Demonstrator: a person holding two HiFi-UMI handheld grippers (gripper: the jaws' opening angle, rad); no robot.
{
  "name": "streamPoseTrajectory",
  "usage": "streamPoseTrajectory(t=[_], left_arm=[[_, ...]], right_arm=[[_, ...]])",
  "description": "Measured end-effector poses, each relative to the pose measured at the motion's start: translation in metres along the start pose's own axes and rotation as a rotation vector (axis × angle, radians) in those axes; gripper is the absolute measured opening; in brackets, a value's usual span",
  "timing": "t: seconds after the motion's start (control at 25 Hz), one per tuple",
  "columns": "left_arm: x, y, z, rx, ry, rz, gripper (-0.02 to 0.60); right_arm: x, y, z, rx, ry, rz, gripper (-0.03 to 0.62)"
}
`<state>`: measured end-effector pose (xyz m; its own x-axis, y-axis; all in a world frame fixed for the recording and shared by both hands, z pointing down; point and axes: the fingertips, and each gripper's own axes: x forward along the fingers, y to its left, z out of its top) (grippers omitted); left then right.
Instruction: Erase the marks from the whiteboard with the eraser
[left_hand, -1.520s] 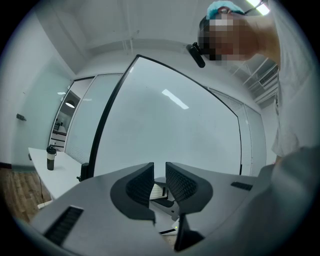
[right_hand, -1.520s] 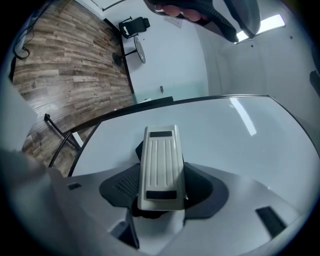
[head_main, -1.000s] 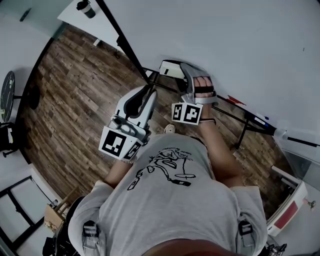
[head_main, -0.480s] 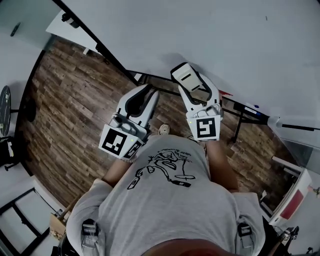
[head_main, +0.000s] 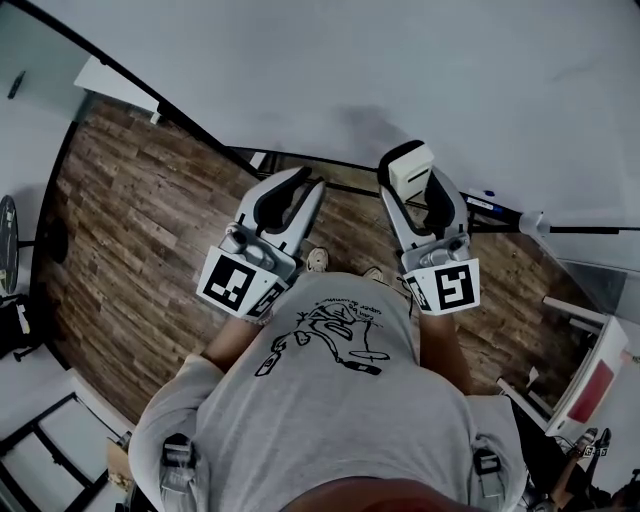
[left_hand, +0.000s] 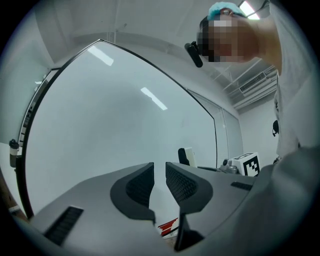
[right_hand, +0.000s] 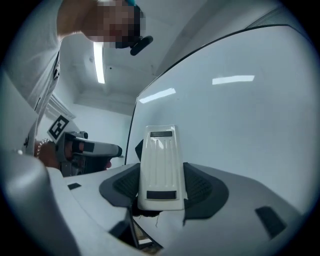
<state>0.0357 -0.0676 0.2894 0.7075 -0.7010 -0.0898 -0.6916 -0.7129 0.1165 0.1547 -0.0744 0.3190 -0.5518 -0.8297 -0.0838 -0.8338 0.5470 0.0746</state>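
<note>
The white eraser is clamped between the jaws of the right hand-held gripper. Its far end lies near the lower edge of the whiteboard; contact cannot be told. The left hand-held gripper is alongside, jaws a narrow gap apart, facing the same board. A wood floor lies below.

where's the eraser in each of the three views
Head view: eraser upper right of centre, held in the right claw.
Left gripper view: small, right of centre, beyond the jaws.
Right gripper view: dead centre, clamped between the jaws.
Shared landmark: the whiteboard.
</note>
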Motion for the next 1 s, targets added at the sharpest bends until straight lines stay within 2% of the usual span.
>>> streamPoseTrajectory(t=[0.36, 1.0], left_arm=[[0.025, -0.049, 0.004, -0.007, -0.012, -0.066, 0.082], [0.059, -0.101, 0.002, -0.017, -0.012, -0.147, 0.083]], right_arm=[[-0.060, -0.030, 0.029, 0.107, -0.093, -0.036, 0.259], [-0.122, -0.064, 0.041, 0.134, -0.095, -0.098, 0.259]])
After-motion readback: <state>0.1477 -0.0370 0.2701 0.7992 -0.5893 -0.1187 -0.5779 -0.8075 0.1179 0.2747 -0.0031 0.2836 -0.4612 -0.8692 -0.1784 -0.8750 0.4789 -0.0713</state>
